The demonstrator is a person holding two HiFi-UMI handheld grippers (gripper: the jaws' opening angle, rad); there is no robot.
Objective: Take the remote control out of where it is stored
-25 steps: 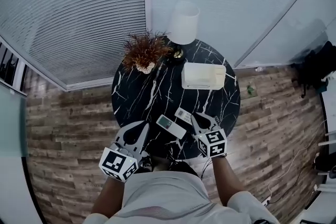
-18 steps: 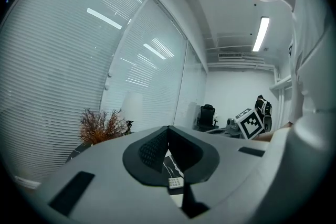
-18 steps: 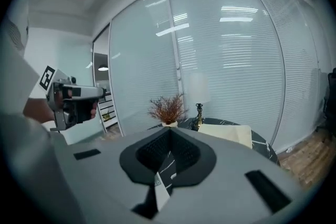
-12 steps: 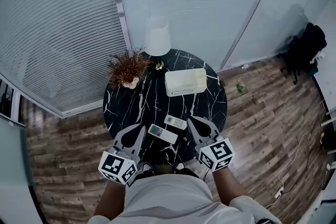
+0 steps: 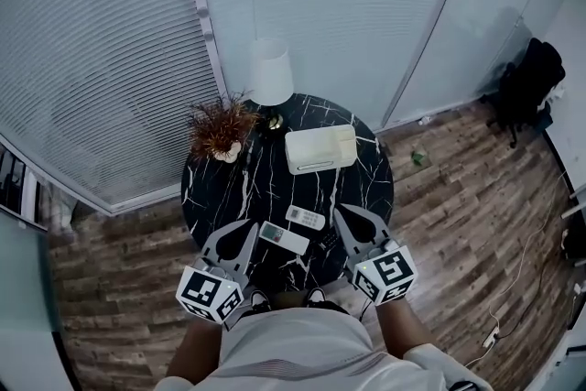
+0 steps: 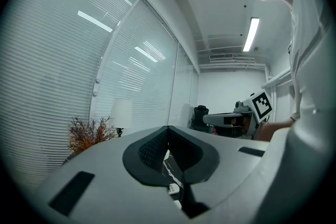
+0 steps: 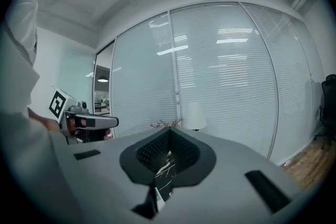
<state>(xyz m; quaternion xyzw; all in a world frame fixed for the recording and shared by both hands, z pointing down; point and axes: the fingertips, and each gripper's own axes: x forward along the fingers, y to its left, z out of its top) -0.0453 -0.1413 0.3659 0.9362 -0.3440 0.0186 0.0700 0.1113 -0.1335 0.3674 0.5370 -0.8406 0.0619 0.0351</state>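
Observation:
Two white remote controls lie near the front edge of the round black marble table (image 5: pixel 357 183): a larger one (image 5: pixel 283 237) and a smaller one (image 5: pixel 305 217) just behind it. Behind them stands a white storage box (image 5: pixel 320 148). My left gripper (image 5: pixel 245 228) hovers left of the larger remote, shut and empty, pointing level across the table (image 6: pixel 168 128). My right gripper (image 5: pixel 341 214) hovers right of the smaller remote, also shut with nothing in it (image 7: pixel 169 131). Neither gripper touches a remote.
A white table lamp (image 5: pixel 271 71) and a dried plant in a small pot (image 5: pixel 220 128) stand at the table's back edge. Glass walls with blinds rise behind. Wood flooring surrounds the table; a dark chair (image 5: pixel 526 87) stands at the far right.
Both grippers have lifted away from the table, the right one more, leaving the smaller remote lying where it was. The head has risen, so the table looks smaller.

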